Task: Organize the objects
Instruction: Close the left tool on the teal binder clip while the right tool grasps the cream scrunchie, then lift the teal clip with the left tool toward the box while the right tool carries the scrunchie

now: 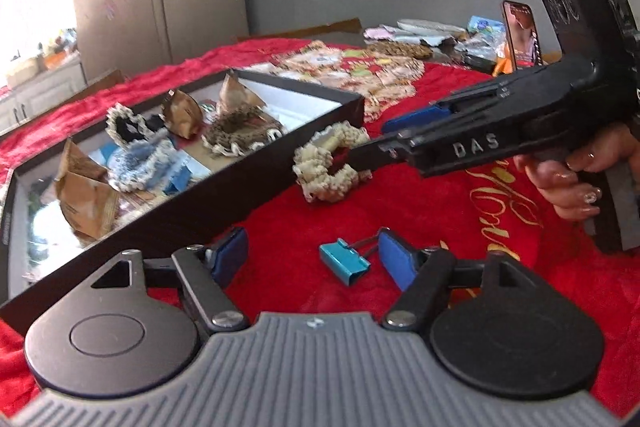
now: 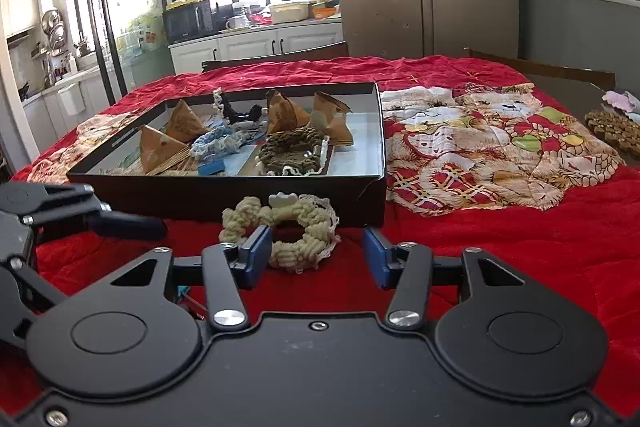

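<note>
A cream crocheted scrunchie [image 2: 282,227] lies on the red cloth just in front of the black box [image 2: 224,193]. My right gripper [image 2: 316,257] is open, its left pad beside the scrunchie, which lies between the jaws. In the left wrist view the scrunchie [image 1: 320,167] sits at the right gripper's tips [image 1: 352,157]. My left gripper [image 1: 312,261] is open over a teal binder clip [image 1: 344,261] on the cloth. The box holds brown, blue and black scrunchies and tan paper pyramids.
A patterned bear cloth [image 2: 492,143] lies right of the box. A phone [image 1: 520,31] stands at the far right among clutter. A woven mat [image 2: 612,129] sits at the far right edge. A fridge and kitchen counters stand behind the table.
</note>
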`<state>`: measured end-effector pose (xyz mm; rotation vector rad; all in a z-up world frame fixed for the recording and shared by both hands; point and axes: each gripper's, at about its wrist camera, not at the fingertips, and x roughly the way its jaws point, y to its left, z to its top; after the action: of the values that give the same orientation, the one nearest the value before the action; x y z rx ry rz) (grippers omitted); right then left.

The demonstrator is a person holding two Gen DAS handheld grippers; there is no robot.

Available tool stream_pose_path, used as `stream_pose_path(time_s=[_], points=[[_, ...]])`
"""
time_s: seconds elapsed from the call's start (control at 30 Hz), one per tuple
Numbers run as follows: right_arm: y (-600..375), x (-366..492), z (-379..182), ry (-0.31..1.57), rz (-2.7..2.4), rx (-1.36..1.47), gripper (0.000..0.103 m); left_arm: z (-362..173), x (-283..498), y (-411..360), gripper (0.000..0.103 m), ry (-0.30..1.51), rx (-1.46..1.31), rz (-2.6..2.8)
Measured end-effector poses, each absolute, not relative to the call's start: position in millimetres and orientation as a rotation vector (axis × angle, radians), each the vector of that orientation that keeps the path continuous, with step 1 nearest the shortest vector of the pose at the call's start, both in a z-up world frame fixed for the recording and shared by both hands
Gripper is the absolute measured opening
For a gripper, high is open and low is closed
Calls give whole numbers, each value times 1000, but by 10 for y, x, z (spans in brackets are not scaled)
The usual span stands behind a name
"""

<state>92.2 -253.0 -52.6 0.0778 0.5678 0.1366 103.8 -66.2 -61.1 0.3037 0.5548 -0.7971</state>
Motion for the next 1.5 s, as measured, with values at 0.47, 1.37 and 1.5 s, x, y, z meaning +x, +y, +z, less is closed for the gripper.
stream_pose_path(time_s=[0.47,1.37,1.5], points=[[-2473,1041,-578,598,148,75,33,-623,1064,-696,46,571,304,-879],[-2406,874,-497,537,157,5,11,-592,969,-571,32,585,243,-853],[-2399,831,-466,526,161,-3,11,-582,947,-545,32,586,237,-839]])
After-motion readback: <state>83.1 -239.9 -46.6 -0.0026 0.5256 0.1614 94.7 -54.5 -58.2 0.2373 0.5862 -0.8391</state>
